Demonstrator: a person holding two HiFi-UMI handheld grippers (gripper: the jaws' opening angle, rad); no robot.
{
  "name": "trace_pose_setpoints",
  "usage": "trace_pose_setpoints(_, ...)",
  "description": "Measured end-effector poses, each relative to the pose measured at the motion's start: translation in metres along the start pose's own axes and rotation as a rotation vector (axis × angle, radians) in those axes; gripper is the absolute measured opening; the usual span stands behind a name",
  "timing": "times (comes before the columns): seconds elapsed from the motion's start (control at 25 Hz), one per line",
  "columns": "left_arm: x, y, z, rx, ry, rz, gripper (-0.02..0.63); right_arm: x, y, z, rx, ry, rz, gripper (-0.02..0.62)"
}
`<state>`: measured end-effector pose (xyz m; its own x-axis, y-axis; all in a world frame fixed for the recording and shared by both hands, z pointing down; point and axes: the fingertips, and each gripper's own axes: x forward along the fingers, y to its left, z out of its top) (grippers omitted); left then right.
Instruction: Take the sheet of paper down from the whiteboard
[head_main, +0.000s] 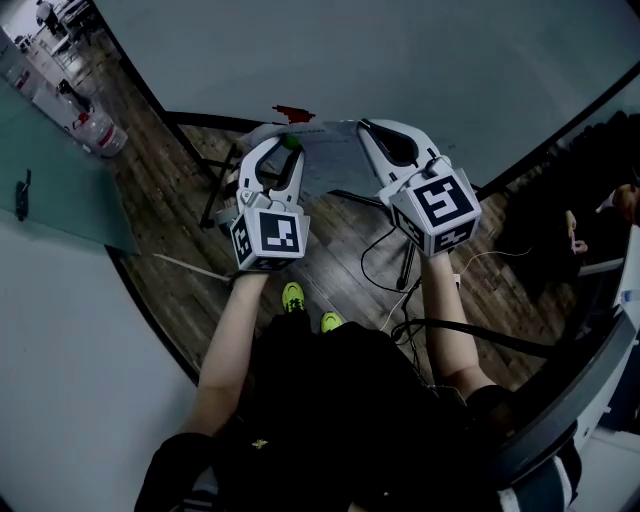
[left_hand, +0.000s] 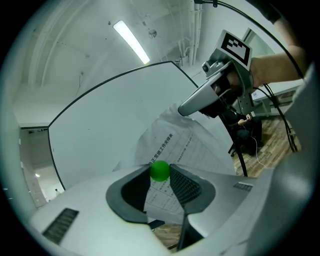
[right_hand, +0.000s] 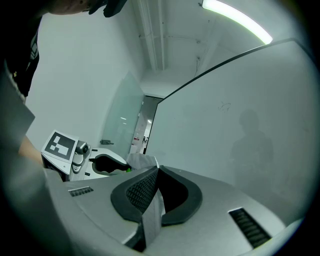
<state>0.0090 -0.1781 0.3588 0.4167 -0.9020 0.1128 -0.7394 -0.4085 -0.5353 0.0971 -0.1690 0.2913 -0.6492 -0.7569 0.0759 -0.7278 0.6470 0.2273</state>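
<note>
The printed sheet of paper (head_main: 330, 152) hangs slack between my two grippers in front of the whiteboard (head_main: 420, 60). My left gripper (head_main: 284, 140) is shut on a round green magnet (head_main: 291, 142) at its tips. In the left gripper view the green magnet (left_hand: 160, 171) sits between the pads of the left gripper (left_hand: 161, 169), and the paper (left_hand: 186, 145) runs through the jaws under it. My right gripper (head_main: 366, 126) is shut on the sheet's other edge. In the right gripper view a strip of paper (right_hand: 151, 220) is pinched in the right gripper (right_hand: 157, 171).
A red object (head_main: 293, 114) sits at the board's lower edge. The board's stand legs and black cables (head_main: 385, 265) lie on the wooden floor. A glass partition (head_main: 50, 170) stands at the left. A person's hand (head_main: 575, 235) shows at the right.
</note>
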Motion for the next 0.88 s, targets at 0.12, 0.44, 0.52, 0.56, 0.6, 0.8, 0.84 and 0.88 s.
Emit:
trace_pose_setpoints(0.12,-0.007,-0.01,0.004,-0.008,0.0,0.008,0.14,-0.012,0.004,-0.002,0.015,-0.004,0.017,0.011)
trace_pose_setpoints(0.44,-0.026,-0.035,0.011,-0.026,0.0,0.028,0.14,-0.041,0.021,-0.015,0.027,0.006,0.064,0.011)
trace_pose_setpoints(0.52,-0.031,-0.043,0.013,-0.029,0.001,0.03,0.14,-0.05,0.024,-0.017,0.035,0.007,0.077,0.011)
trace_pose_setpoints(0.56,-0.033,-0.047,0.014,-0.03,0.002,0.031,0.14,-0.054,0.026,-0.018,0.039,0.006,0.083,0.011)
trace_pose_setpoints(0.6,-0.036,-0.051,0.015,-0.03,0.004,0.032,0.14,-0.058,0.028,-0.019,0.045,0.005,0.088,0.011)
trace_pose_setpoints(0.8,-0.046,-0.066,0.019,-0.026,0.005,0.028,0.14,-0.075,0.034,-0.022,0.06,-0.005,0.102,0.011)
trace_pose_setpoints(0.84,-0.047,-0.067,0.02,-0.026,0.004,0.027,0.141,-0.077,0.035,-0.022,0.064,-0.008,0.103,0.011)
trace_pose_setpoints(0.88,-0.048,-0.068,0.022,-0.026,0.003,0.025,0.14,-0.079,0.035,-0.022,0.069,-0.011,0.105,0.011)
